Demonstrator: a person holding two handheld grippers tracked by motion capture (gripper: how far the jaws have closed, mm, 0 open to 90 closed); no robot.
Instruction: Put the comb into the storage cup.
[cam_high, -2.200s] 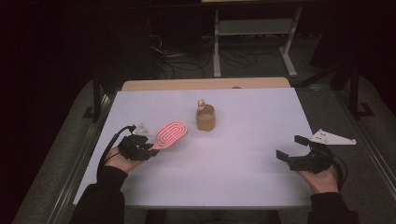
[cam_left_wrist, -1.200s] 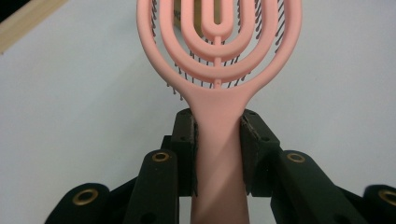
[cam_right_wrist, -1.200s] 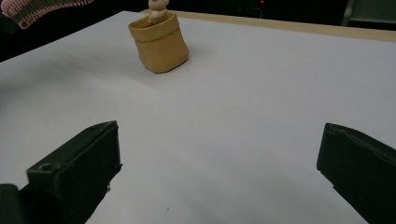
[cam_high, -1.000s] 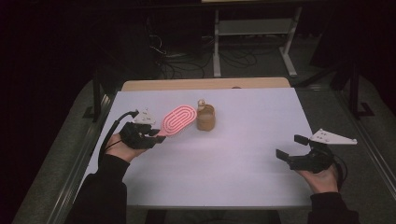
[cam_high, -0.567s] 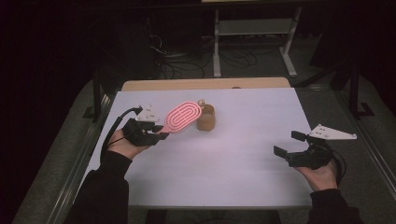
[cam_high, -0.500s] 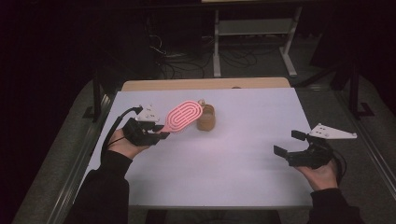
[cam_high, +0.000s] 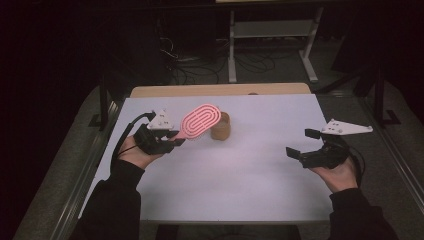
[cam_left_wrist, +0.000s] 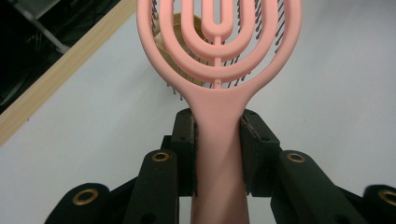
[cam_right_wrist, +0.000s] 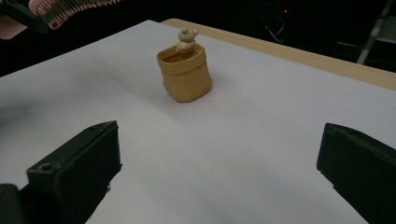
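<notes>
Left gripper (cam_high: 167, 143) at centre left of the high view, clamped tight on the handle of a pink hairbrush (cam_high: 200, 121). Brush lifted clear of the white table (cam_high: 240, 190), head angled up and to the right, reaching toward a small tan pot (cam_high: 220, 127) just right of it. In the left gripper view, handle pinched squarely between both black pads (cam_left_wrist: 186, 154), looped brush head (cam_left_wrist: 219, 42) rising to the top of the frame, pot rim (cam_left_wrist: 187, 28) peeking through the loops behind it.

Right gripper (cam_high: 305, 145) low at centre right of the high view, jaws spread wide, holding nothing, well apart from the pot. In the right gripper view, pot (cam_right_wrist: 185, 74) upright in the upper middle of the frame, a small pale figure (cam_right_wrist: 186, 38) poking out of its top; brush bristles (cam_right_wrist: 70, 8) in the upper left corner.
</notes>
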